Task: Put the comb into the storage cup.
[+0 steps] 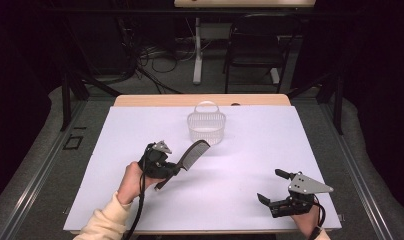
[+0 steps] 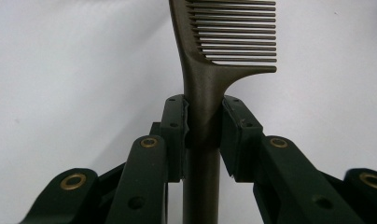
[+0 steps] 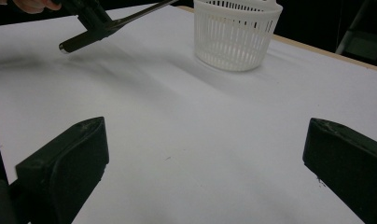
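Left gripper [image 1: 171, 169] clamps comb [image 1: 191, 152] off the bench, basket [image 1: 206, 126] drop left; right gripper [image 1: 271, 186] idle, jaws open.

Two black jaws of the right gripper [image 3: 205, 163] are rising from the near edge, standing wide apart with nothing but bare white counter [image 3: 186, 140] lying between them. At the far left, the left gripper [image 3: 91, 16] is clamping the dark handle of a comb [image 3: 102, 30], which is hanging above the counter with its rounded handle end pointing left and its shaft running up toward the far right. A white slatted basket [image 3: 235, 32] is sitting upright on the counter at the far side, right of the comb and apart from it, near the counter's wooden edge.
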`<state>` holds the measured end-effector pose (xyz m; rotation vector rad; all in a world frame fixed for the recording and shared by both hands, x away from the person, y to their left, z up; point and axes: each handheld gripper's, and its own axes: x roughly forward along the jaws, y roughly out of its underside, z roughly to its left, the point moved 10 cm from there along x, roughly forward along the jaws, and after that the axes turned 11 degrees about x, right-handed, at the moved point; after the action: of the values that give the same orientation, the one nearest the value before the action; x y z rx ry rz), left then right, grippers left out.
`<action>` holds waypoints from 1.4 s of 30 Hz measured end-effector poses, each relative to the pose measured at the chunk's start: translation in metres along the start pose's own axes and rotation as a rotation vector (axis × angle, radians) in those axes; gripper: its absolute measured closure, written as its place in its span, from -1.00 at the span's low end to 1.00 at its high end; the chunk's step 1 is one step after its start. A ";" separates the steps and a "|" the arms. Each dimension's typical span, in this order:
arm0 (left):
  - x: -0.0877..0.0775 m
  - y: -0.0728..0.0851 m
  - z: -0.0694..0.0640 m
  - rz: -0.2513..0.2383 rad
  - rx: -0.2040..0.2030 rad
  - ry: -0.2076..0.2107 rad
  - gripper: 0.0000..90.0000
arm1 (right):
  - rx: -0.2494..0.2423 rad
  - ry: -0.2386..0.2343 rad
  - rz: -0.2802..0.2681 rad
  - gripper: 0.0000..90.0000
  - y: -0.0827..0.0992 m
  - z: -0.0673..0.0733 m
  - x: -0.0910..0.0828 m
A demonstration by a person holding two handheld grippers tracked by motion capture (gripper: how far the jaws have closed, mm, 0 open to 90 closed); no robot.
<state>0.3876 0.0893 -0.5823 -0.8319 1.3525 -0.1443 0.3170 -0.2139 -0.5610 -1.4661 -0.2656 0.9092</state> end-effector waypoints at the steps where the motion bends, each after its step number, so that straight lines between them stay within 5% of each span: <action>1: -0.001 0.000 0.000 -0.004 -0.005 -0.001 0.61 | -0.001 0.000 0.000 -1.00 0.000 0.000 0.000; 42: -0.015 -0.008 0.012 -0.114 -0.017 -0.102 0.61 | 0.012 -0.004 0.027 -1.00 0.004 -0.001 0.004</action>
<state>0.3974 0.0971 -0.5660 -0.9194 1.2123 -0.1773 0.3194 -0.2126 -0.5659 -1.4604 -0.2438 0.9339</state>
